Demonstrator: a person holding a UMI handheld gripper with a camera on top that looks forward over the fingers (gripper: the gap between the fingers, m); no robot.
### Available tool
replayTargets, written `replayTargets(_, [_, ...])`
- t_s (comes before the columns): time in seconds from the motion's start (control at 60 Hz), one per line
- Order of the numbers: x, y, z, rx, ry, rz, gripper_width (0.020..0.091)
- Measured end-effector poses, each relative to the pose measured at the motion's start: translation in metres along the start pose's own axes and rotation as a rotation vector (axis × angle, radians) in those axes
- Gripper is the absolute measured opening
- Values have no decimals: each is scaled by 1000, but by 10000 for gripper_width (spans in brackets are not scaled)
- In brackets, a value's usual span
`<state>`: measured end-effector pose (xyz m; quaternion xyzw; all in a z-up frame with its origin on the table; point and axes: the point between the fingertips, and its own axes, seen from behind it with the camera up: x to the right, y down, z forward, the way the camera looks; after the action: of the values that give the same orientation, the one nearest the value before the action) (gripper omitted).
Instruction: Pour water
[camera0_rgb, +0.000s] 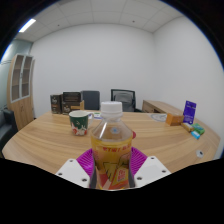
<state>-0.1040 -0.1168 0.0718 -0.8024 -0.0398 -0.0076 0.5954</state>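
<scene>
Gripper (112, 166) clamps a white-capped bottle (112, 140); its yellow label print is unreadable. Cup (79, 122) stands beyond on the wooden table (160, 140), chairs at its far edge; white office walls

Clear plastic bottle (112, 140); seemingly smooth wooden table (160, 138).

We see a brightly, evenly lit room, with a ceiling light panel (27, 24) glowing above. The tabletop (45, 135) carries only soft shadows. Strong fisheye distortion bends walls and edges, and fine detail is soft throughout.
</scene>
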Motion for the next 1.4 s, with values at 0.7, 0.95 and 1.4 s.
replayTargets(0.7, [-10, -168, 194, -256, 226, -2050, 431])
replayTargets(0.95, [-18, -174, 203, -240, 168, -2042, 431])
replayTargets(1.4, [24, -205, 200, 188, 18, -329, 441])
